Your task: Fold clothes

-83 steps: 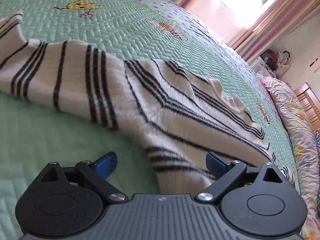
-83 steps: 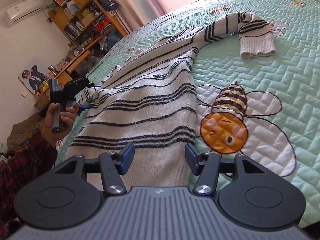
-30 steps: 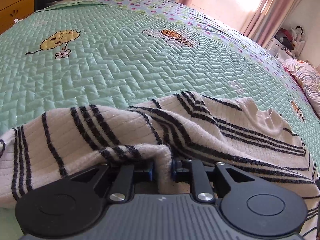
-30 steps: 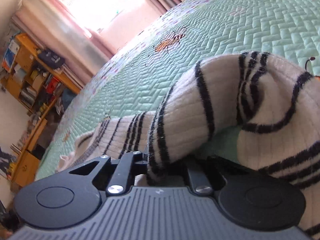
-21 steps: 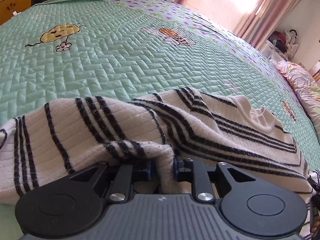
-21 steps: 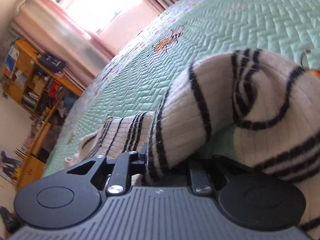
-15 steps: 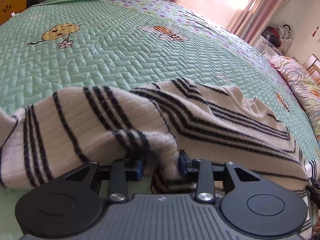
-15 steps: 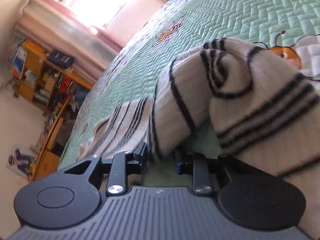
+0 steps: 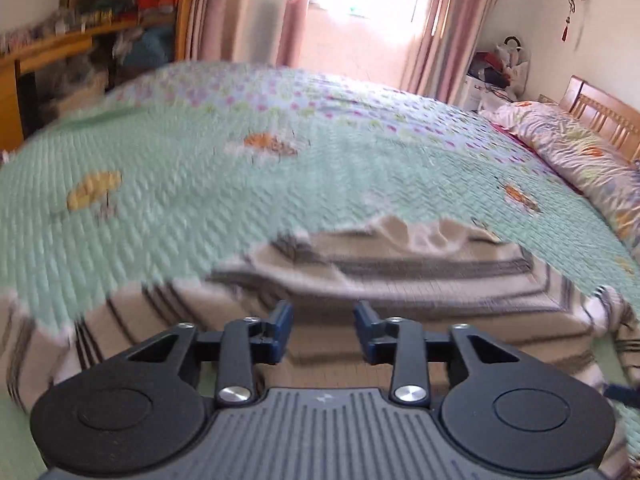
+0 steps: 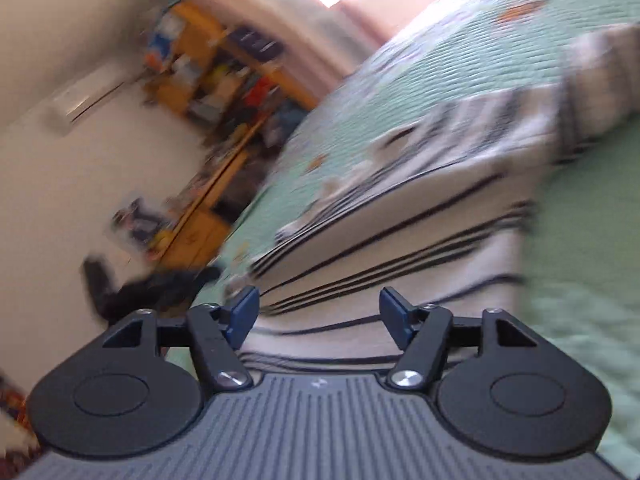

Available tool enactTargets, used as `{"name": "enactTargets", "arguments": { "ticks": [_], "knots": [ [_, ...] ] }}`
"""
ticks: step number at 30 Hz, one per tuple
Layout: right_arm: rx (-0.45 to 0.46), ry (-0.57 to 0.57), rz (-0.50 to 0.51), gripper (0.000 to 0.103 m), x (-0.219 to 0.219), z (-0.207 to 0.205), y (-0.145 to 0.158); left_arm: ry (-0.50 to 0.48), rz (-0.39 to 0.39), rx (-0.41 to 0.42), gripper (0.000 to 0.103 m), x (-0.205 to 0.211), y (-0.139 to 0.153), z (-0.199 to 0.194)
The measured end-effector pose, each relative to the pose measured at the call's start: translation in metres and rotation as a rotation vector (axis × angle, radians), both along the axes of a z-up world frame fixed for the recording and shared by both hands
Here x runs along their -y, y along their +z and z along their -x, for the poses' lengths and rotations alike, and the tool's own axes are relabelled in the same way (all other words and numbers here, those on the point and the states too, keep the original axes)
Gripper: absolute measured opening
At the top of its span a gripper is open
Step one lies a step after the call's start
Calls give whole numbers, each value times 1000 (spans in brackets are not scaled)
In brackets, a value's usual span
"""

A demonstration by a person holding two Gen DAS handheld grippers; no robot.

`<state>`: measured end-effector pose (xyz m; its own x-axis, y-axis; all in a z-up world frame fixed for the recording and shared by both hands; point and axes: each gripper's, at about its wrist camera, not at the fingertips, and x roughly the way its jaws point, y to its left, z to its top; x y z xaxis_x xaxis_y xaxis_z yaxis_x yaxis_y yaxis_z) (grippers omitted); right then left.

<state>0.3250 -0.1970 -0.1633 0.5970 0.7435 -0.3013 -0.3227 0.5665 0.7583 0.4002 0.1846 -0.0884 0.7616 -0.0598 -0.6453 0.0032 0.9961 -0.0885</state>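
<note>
- Left gripper fills the bottom of the left wrist view, its two blue-tipped jaws standing apart with nothing between them; they have just been opening, and the cloth they pinched is let go.
- Behind those jaws, across the lower middle of that frame, lies the striped sweater, cream with dark bands, partly folded over itself and resting on the green quilted bedspread.
- At the upper left of the same frame a wooden desk with shelves stands against the wall; pink curtains frame a bright window at top centre; a floral duvet lies at the right edge. Everything here is blurred.
- Right gripper sits at the bottom of the right wrist view, jaws likewise wide apart and empty, having just been opening.
- The sweater stretches from just beyond these jaws up to the right edge, flat on the bedspread.
- At the lower left a dark blurred shape, too smeared to identify, sits beside the bed.
</note>
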Motion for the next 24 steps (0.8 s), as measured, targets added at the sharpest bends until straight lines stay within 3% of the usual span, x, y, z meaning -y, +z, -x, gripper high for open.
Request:
{"name": "enactTargets", "arguments": {
  "ticks": [1,4,7,10,12,14,18,24],
  "knots": [
    [25,48,8,72,-14,-6,3,18,-48,-10,82,7,1,-13],
    [61,157,16,73,-45,-25,4,63,-154,-39,85,25,0,-46],
    [91,189,32,76,-66,-47,-4,96,-197,-95,92,36,-3,-80],
    [78,212,19,82,-72,-58,-38,104,-290,-110,98,48,-9,-111],
    [88,244,-15,81,-67,-55,-46,46,-362,-102,99,56,-14,-128],
    [119,317,-135,86,-54,-56,-48,-22,-435,-77,100,65,-20,-141],
    [80,356,-181,86,-47,-60,-49,-110,-533,-50,97,76,-40,-157],
    [71,360,-216,87,-43,-59,-49,-190,-470,-62,83,84,-59,-178]
  ]
}}
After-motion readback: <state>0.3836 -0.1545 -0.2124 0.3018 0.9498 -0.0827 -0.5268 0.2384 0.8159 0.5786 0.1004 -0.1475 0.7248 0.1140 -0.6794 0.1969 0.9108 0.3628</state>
